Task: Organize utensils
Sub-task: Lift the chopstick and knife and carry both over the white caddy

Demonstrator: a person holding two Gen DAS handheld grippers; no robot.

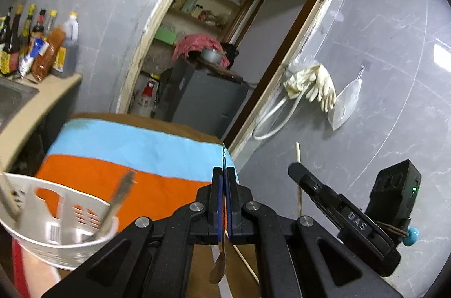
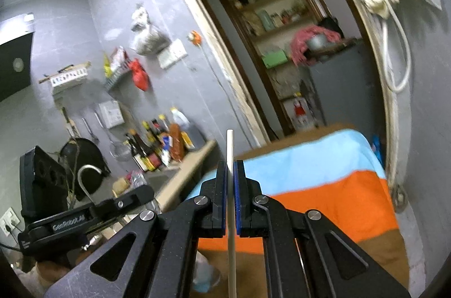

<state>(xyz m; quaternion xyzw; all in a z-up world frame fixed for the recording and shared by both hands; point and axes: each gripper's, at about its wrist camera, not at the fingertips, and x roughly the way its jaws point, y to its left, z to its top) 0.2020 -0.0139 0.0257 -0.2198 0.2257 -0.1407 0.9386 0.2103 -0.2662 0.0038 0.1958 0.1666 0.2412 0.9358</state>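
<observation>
Grey tiled kitchen wall (image 1: 366, 50) with a doorway fills both views; below it we see a table under a blue-and-orange cloth (image 1: 118, 157). Our left gripper (image 1: 224, 177) is clamped on a metal spoon (image 1: 218, 269), bowl hanging at lower centre, handle tip barely showing. Right gripper (image 2: 230, 171) pinches a pale chopstick (image 2: 230, 213), its lower end cut off. White utensil basket (image 1: 56, 227) at lower left, its contents blurred.
</observation>
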